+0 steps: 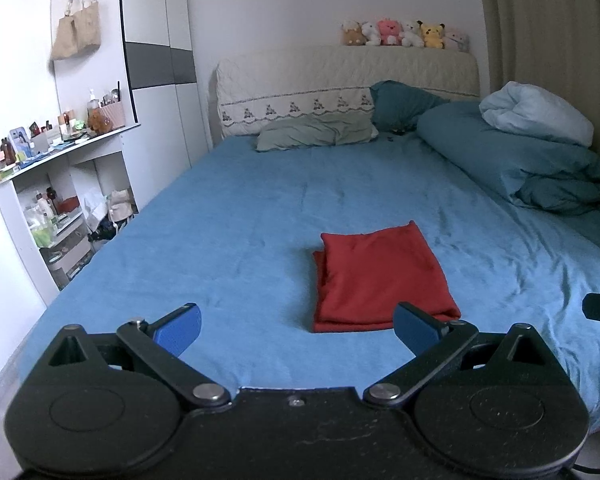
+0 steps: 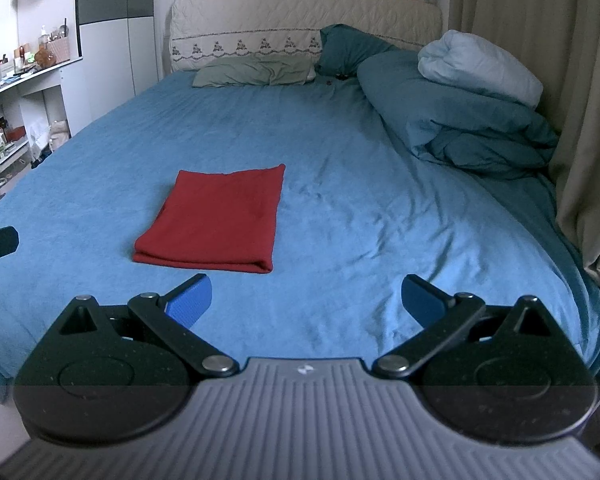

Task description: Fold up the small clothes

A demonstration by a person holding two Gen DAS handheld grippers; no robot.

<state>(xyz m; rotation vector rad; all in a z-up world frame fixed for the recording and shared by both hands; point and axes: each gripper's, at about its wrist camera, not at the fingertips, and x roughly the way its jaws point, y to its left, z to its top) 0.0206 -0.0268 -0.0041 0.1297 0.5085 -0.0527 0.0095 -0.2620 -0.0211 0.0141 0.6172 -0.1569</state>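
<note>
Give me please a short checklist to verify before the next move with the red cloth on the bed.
1. Red cloth folded into a neat rectangle: ok.
2. Cloth lies flat on the blue sheet: ok.
3. Left tongs open and empty: ok.
4. Right tongs open and empty: ok.
5. Both tongs clear of the cloth, not touching it: ok.
6. More clothes waiting to be folded: cannot tell, none is in view.
</note>
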